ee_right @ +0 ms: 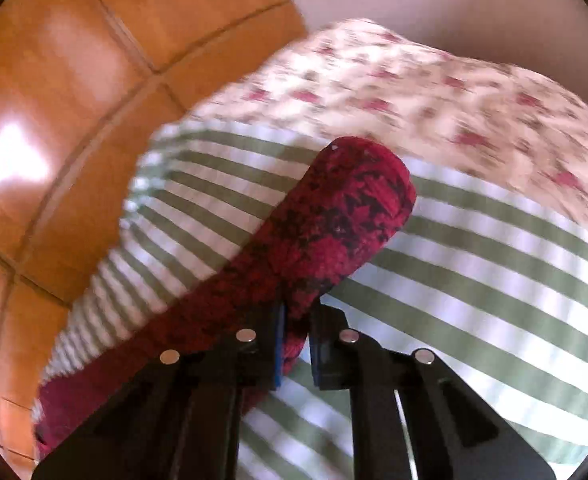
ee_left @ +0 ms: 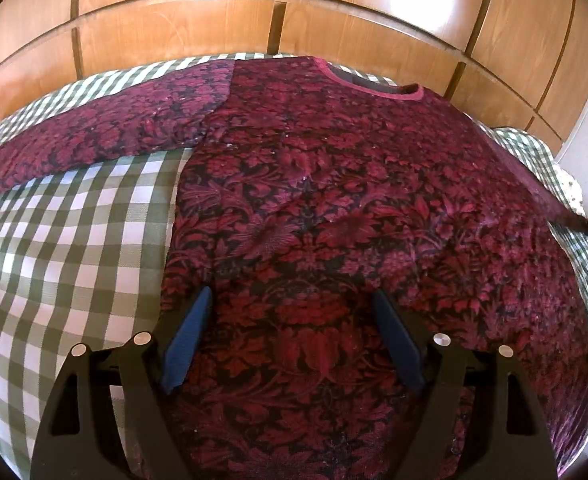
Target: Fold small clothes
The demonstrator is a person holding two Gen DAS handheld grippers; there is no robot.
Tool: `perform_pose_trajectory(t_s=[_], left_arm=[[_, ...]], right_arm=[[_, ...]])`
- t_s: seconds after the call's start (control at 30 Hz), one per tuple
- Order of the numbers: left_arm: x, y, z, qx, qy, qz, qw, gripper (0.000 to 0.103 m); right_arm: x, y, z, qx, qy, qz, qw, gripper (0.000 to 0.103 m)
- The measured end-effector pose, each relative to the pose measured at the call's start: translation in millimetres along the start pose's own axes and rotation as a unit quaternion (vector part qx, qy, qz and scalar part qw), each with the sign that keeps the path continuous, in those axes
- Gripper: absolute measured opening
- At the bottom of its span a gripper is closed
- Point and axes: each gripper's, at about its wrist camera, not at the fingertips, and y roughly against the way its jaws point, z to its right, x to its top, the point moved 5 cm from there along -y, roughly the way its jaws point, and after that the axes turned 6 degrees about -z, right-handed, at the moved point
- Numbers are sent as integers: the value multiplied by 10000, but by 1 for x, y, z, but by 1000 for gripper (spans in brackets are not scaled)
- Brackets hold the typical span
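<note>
Right gripper (ee_right: 296,316), as we recorded it, had its jaws pinched on the sleeve (ee_right: 334,216) of the dark red floral sweater (ee_left: 334,208), the cuff projecting past the fingertips. We found the sweater spread flat on the green-and-white checked bedcover (ee_left: 66,240). Left gripper (ee_left: 294,300) stood spread above the sweater's lower body, gripping nothing. We noted wooden wardrobe doors (ee_left: 294,20) behind and a floral pillow (ee_right: 434,92) beside.

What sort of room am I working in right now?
Most likely a bedroom. The red floral top lies spread on a green checked bedcover, a floral pillow or quilt sits at one end, and wooden wardrobe-style panels stand right behind.
</note>
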Motion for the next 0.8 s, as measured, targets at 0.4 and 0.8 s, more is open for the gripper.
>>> perform_pose_trajectory(t_s=[0.4, 0.8], left_arm=[[6, 17, -7, -274, 202, -156, 9993, 84], [-44, 89, -66, -516, 450, -271, 9973, 76]], right_arm=[[-43, 49, -14, 313, 272, -127, 9991, 57], [-261, 118, -75, 2870, 2010, -2517, 9022, 56]])
